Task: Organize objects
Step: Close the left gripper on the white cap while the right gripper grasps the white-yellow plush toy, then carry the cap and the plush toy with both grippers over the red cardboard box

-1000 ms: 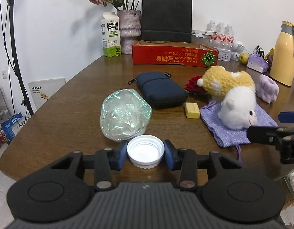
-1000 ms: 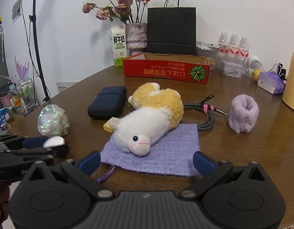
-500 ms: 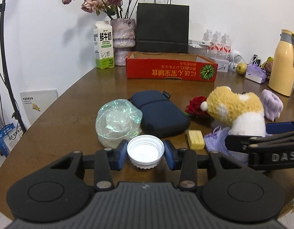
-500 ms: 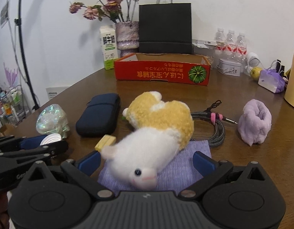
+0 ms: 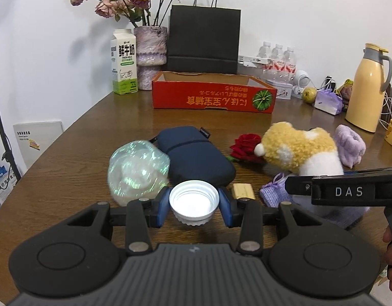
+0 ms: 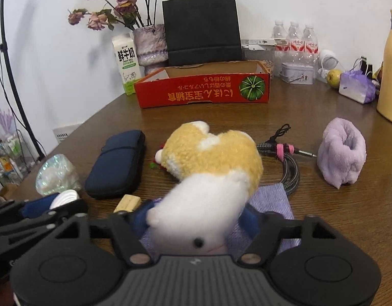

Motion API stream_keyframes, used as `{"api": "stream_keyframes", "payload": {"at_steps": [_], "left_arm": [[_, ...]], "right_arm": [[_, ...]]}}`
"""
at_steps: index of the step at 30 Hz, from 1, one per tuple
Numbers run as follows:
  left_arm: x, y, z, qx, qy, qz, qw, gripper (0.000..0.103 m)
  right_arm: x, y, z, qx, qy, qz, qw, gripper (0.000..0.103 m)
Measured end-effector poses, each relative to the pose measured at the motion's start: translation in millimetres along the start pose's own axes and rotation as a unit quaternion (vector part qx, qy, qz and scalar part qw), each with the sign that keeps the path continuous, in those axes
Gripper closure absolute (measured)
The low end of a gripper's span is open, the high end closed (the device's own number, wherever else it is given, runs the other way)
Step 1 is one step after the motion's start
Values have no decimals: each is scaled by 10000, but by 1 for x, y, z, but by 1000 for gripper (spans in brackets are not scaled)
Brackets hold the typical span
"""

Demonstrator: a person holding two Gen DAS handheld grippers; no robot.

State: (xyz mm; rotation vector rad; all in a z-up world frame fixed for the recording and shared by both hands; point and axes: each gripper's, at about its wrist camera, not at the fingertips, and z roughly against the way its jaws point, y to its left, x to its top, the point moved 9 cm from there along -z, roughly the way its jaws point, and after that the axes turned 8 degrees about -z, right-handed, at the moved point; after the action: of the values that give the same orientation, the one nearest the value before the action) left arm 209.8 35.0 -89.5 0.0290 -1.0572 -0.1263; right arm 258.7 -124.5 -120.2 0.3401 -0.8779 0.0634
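So the thing that matters here is how the plush hamster (image 6: 208, 178) lines up with the right gripper (image 6: 193, 219). It's lying on the purple cloth (image 6: 272, 199) near the front edge of the table (image 6: 323, 216), face end toward the camera, and its long axis runs pretty much straight along the fingers toward the red box (image 6: 203, 89) at the back edge. The fingers are closing with the white head between them (can't tell for sure if the pads are actually squeezing yet). I'd guess a grab at the head end leaves the body dangling forward.

The left gripper (image 5: 194, 205) is clamped on a white cap (image 5: 194, 202) and sits off to the hamster's left, so the right hand is clearly the nearer one.
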Motion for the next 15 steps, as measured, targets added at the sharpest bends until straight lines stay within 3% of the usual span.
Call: {"api": "stream_keyframes", "payload": {"at_steps": [5,15], "left_arm": [[6,-10,6,-45,-94,-73,9999,62],[30,-23,17,-73,-296,-64,9995,62]], "right_arm": [[3,-7,10,240,-111,-139,9996,47],[16,-13,32,641,-451,-185,9968,51]]}}
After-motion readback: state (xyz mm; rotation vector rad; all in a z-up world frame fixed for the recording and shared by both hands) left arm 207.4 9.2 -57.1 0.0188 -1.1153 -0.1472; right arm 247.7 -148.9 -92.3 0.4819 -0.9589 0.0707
